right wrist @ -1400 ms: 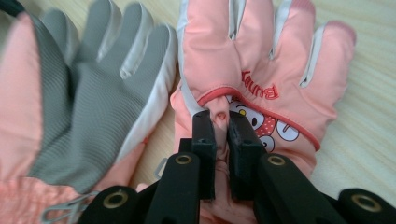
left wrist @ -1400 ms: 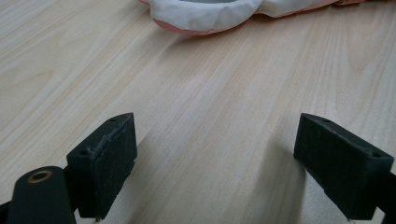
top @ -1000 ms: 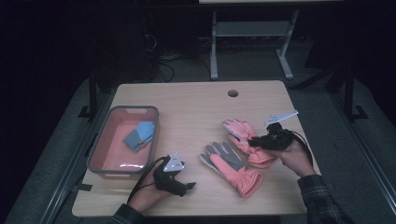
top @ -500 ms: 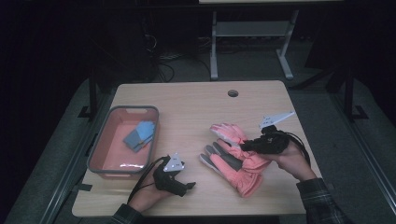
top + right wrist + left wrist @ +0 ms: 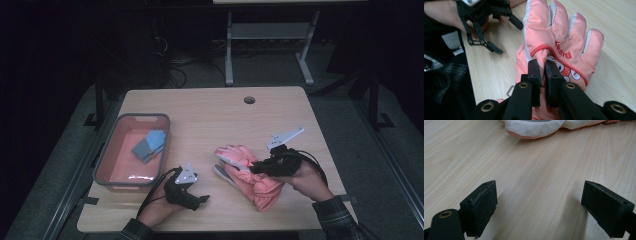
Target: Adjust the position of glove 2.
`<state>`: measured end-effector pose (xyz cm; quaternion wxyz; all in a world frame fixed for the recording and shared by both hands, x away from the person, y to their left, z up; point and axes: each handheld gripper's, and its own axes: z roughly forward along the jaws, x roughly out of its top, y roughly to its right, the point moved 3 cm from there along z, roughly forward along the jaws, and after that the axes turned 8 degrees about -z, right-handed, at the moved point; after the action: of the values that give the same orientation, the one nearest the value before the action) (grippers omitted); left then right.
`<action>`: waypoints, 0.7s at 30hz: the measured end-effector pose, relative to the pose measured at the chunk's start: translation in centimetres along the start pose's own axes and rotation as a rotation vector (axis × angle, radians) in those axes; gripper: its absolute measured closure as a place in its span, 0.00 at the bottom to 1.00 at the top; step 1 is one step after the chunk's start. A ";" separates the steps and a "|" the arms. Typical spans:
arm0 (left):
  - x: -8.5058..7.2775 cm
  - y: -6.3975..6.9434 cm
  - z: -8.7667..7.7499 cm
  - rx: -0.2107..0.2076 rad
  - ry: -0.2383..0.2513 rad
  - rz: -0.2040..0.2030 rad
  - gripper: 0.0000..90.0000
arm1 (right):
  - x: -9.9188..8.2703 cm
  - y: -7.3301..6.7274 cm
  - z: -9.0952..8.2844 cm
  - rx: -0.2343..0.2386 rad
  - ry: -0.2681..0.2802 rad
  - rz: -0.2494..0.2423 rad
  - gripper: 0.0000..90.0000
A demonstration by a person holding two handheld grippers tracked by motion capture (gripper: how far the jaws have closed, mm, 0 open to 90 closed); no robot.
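The desk [image 5: 210, 115] carries a grey-rimmed pink tray [image 5: 106, 155] at its left with a blue folded item [image 5: 148, 145] in it, and a pair of pink gloves right of centre near the front edge. The upper glove [image 5: 559, 37] is pinched at a fold of fabric on its back, near the cuff, by the right gripper [image 5: 256, 169], whose jaws are clenched on that fold; it lies over the second glove [image 5: 227, 176], whose pale palm side peeks out beneath. The left gripper [image 5: 199, 199] rests on the desk near the front edge, just left of the gloves, its jaws spread wide with nothing between them, bare wood showing in its own view and a glove edge [image 5: 534, 127] at the far side. The step looks like stacking or carrying the held glove, so it would go best with the pinch kept firm on the fold and the glove kept low and level, so the fingers do not flop or drag the lower glove askew. The held glove's long axis runs cuff to fingertips, pointing away from the right gripper toward the desk's left and slightly away from the person, back side with the cartoon print facing up.
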<state>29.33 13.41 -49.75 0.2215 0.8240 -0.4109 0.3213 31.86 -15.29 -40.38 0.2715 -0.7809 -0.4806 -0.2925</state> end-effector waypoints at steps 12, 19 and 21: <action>0.0 0.0 0.0 0.001 -0.003 0.000 0.14 | -1.0 -0.3 3.3 -0.006 -0.110 -0.007 0.93; 0.1 0.0 0.0 0.007 -0.003 -0.004 0.14 | -1.2 -0.5 3.5 -0.003 -0.097 -0.022 0.84; 0.1 0.1 0.1 0.009 0.005 -0.013 0.14 | -1.0 -0.4 2.9 -0.007 -0.069 -0.016 0.75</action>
<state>29.35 13.25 -49.77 0.2208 0.8267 -0.4036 0.3238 31.68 -13.66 -43.00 0.2497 -0.7875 -0.4951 -0.2691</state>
